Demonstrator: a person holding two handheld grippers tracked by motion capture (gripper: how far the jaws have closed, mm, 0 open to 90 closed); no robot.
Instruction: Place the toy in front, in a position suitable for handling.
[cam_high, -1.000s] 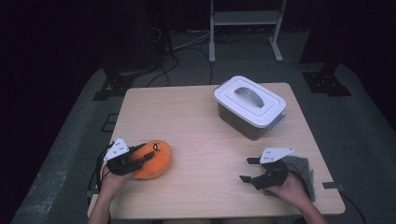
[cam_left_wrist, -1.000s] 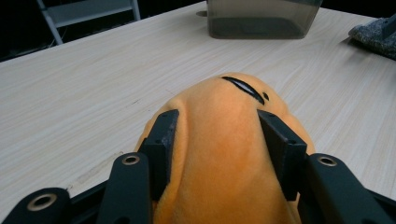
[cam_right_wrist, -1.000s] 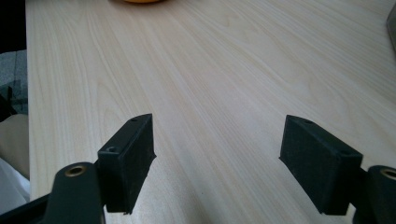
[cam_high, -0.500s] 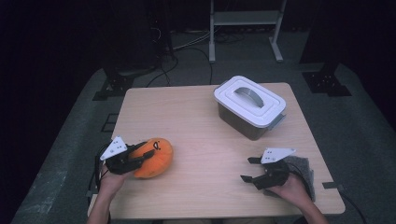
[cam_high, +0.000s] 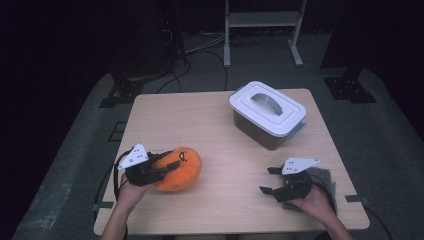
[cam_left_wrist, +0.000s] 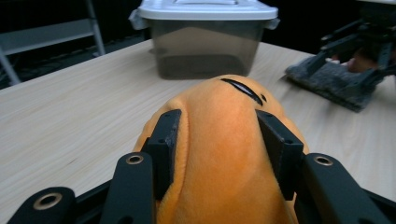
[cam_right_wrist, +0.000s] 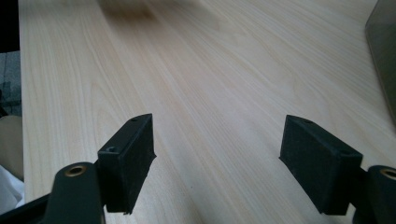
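An orange plush toy (cam_high: 179, 169) with a small black mark on top lies near the table's front left. My left gripper (cam_high: 167, 166) is shut on the toy, and the left gripper view has its jaws pressed into both sides of the orange plush (cam_left_wrist: 224, 154). At the front right, my right gripper (cam_high: 267, 180) is held open over bare wood, nothing between its jaws (cam_right_wrist: 217, 161). A grey lidded plastic box (cam_high: 267, 113) with a handle stands at the back right.
A grey fuzzy cloth (cam_high: 325, 182) lies under the right hand at the front right edge, also seen as a grey cloth (cam_left_wrist: 334, 81) beyond the toy. The wooden table (cam_high: 200, 125) has bare room in its middle. A metal stand (cam_high: 262, 30) and cables sit on the floor behind.
The left gripper has shifted slightly with the orange toy held in it. The right gripper has stayed in place and open.
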